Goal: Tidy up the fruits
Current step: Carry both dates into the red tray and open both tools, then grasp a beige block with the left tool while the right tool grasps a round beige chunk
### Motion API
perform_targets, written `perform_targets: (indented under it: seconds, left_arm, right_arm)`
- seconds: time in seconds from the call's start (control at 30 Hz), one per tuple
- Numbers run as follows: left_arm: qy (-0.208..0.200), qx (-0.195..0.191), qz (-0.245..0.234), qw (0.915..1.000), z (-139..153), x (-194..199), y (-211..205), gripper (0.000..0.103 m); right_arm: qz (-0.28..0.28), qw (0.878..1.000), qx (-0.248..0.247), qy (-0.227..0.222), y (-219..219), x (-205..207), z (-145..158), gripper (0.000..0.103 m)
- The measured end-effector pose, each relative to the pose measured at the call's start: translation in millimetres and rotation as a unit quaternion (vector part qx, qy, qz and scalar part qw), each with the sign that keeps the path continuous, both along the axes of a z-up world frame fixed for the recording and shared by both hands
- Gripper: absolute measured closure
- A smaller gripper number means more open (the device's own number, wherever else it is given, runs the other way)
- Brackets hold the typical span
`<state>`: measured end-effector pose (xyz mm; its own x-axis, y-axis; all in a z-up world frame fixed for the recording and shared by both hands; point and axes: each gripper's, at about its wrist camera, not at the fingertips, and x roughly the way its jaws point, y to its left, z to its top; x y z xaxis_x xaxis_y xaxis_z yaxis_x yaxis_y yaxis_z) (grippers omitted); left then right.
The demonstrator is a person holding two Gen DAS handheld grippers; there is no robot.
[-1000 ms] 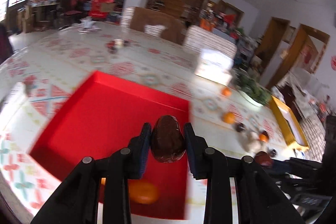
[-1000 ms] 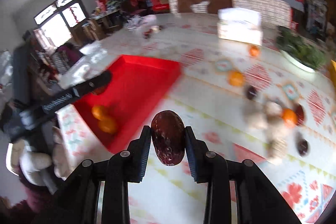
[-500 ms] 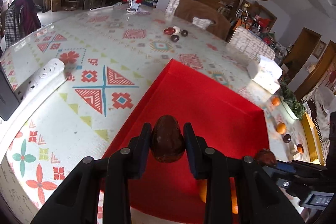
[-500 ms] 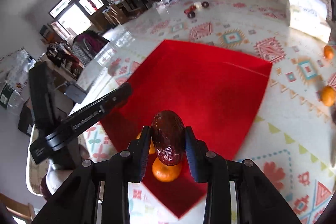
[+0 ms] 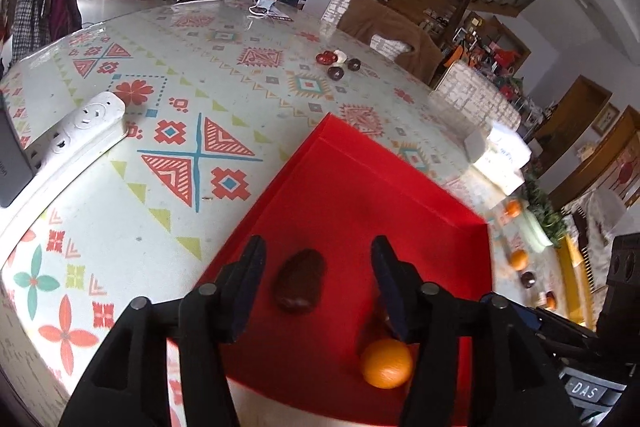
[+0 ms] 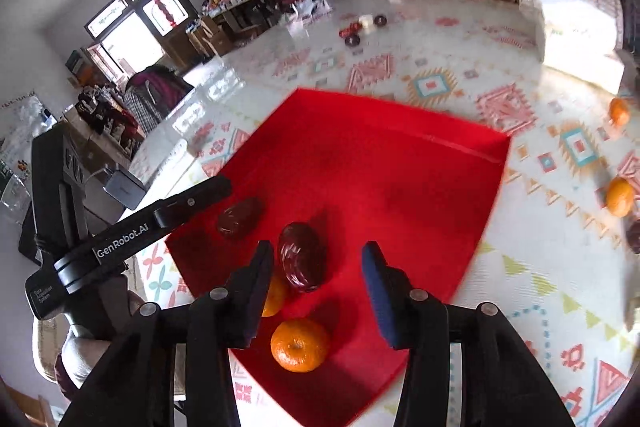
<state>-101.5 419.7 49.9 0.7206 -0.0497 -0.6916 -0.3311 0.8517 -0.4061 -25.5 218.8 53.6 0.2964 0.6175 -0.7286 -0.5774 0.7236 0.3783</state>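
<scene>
Left gripper [image 5: 318, 281]: jaws spread, having just been opening; a dark red date [image 5: 300, 285] lies between them on the floor of the red tray [image 5: 360, 187], touching neither pad. Right gripper [image 6: 318, 281]: jaws likewise spread, having just been opening; a second date [image 6: 301, 261], glossy and wrinkled, sits between them nearer the left pad, with no visible grip on it.

Contents of the red tray, right wrist view: the two dates, the left gripper's one [image 6: 240, 217] lying just beside the tip of that gripper's black finger [image 6: 192, 201]; one orange [image 6: 300, 345] near the tray's close corner; a second orange [image 6: 274, 297] partly hidden behind the right gripper's left pad, just beside the glossy date. The far half of the tray floor is bare. In the left wrist view only one orange [image 5: 386, 363] shows, by the right pad.

Table [image 5: 160, 187], covered with a patterned cloth: outside the tray, to the right, two more oranges [image 6: 619, 191] and a dark fruit at the picture's edge. At the far side, a small cluster of red, white and dark pieces [image 5: 338, 63], too small to identify. A white power strip [image 5: 76, 131] lies along the left edge.
</scene>
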Motion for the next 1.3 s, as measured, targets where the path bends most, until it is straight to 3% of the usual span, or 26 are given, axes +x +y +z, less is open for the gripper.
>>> perform_targets:
  seconds: [0.27, 0.37, 0.47, 0.6, 0.7, 0.93, 1.17, 1.23, 1.3]
  left_arm:
    - [-0.038, -0.007, -0.033, 0.9987, 44, -21, -44, 0.032]
    - [-0.049, -0.001, -0.057, 0.9971, 58, -25, -70, 0.028]
    - [-0.058, 0.005, -0.084, 0.9947, 66, -26, -104, 0.024]
    - [-0.052, 0.007, -0.120, 0.9914, 62, -15, -146, 0.023]
    - [-0.034, 0.007, -0.152, 0.9878, 49, -3, -181, 0.023]
    - [0.004, 0.022, -0.209, 0.9777, 22, 18, -246, 0.023]
    - [0.005, 0.078, -0.242, 0.9672, 11, 33, -282, 0.023]
    - [0.009, 0.091, -0.248, 0.9644, 5, 39, -291, 0.023]
    - [0.012, 0.098, -0.257, 0.9613, -2, 48, -299, 0.023]
  right_arm:
    - [-0.045, 0.998, 0.032, -0.025, -71, -10, 29, 0.045]
    - [-0.077, 0.995, 0.033, -0.045, -119, -18, 42, 0.045]
    - [-0.125, 0.990, 0.030, -0.063, -178, -25, 49, 0.036]
    - [-0.196, 0.979, 0.011, -0.061, -256, -31, 39, 0.035]
    - [-0.218, 0.975, -0.002, -0.038, -286, -34, 19, 0.035]
    - [-0.207, 0.978, -0.011, -0.012, -290, -25, -13, 0.035]
    - [-0.202, 0.978, -0.054, -0.022, -274, -10, -40, 0.035]
    - [-0.202, 0.977, -0.061, -0.026, -273, -7, -43, 0.040]
    - [-0.203, 0.976, -0.068, -0.031, -273, -6, -44, 0.061]
